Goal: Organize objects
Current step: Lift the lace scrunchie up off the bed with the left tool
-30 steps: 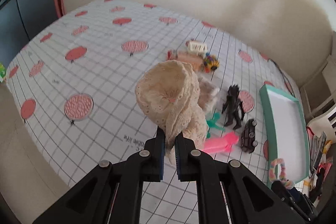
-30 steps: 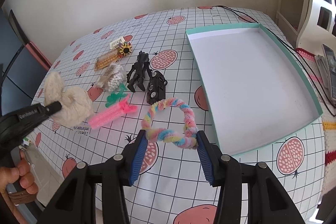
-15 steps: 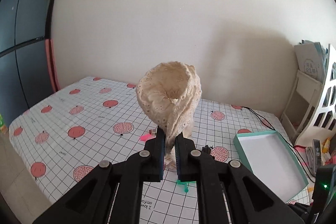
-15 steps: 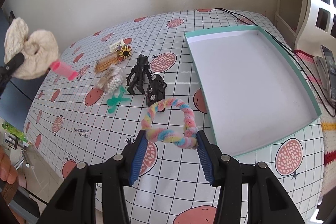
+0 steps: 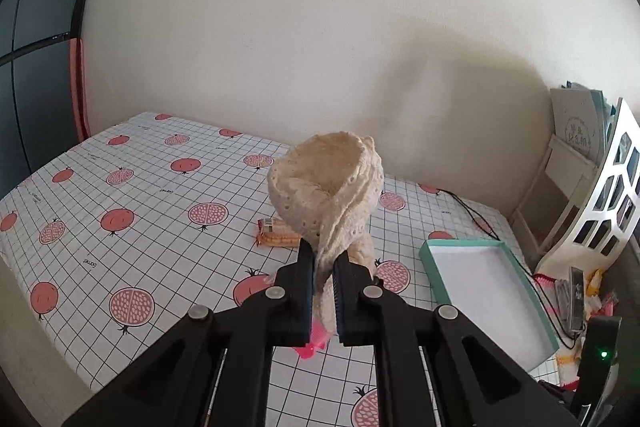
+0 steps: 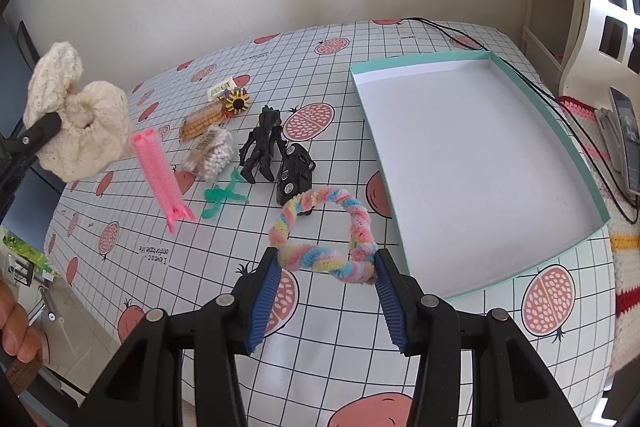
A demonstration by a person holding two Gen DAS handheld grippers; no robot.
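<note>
Left gripper: your jaws are pinching the cream lace scrunchie by a fold; it is raised clear of the surface, its ruffled loop standing above the fingertips.
Pink comb clip: it hangs from the scrunchie's underside, tilted, its forked end pointing down toward the surface; whether that tip touches the cloth you cannot tell.
Right gripper: your jaws are spread wide, with one side of the pastel twisted chenille ring lying between the blue pads; whether the pads actually press it you cannot tell.
Surface: white grid cloth printed with pomegranates.
Teal-rimmed white tray: shallow, lying flat just right of the ring, white floor bare.
Black figure: lying on the surface beyond the ring.
Black toy car: just beside the figure, its near end touching or hidden by the ring's far edge.
Green twisted piece: flat on the cloth, left of the car.
Bag of white beads: behind the green piece.
Biscuit packet: beyond the bead bag.
Yellow-and-black round item: beside the biscuit packet.
Small white item: just behind it.
Your hand: fingers visible at the left edge of the right wrist view.
</note>
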